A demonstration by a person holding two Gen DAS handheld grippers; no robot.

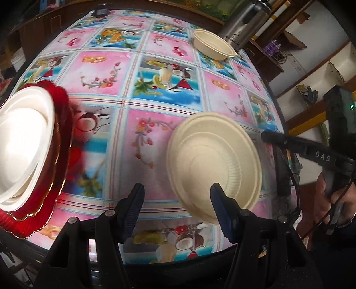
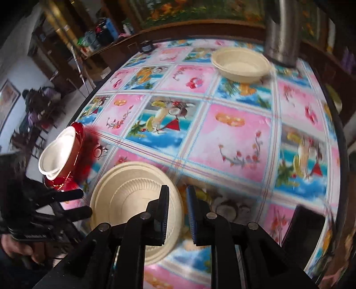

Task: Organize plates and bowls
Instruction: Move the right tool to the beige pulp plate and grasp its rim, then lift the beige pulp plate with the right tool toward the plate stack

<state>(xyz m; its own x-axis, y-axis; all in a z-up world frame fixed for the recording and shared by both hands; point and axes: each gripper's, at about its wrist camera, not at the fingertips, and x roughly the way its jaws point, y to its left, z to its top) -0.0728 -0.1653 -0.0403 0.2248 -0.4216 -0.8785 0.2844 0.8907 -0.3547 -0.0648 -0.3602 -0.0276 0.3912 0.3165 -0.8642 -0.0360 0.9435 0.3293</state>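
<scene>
A cream paper plate lies on the patterned tablecloth, also in the right wrist view. My left gripper is open and empty, its right finger over the plate's near rim. My right gripper is open with a narrow gap, empty, just over the plate's right edge. A red plate at the left holds stacked white bowls, also in the right wrist view. A cream bowl stands at the far side, also in the right wrist view.
A steel flask stands behind the cream bowl, also in the right wrist view. A small dark object sits at the table's far edge. The round table's edge curves close on the right. Shelves and furniture surround the table.
</scene>
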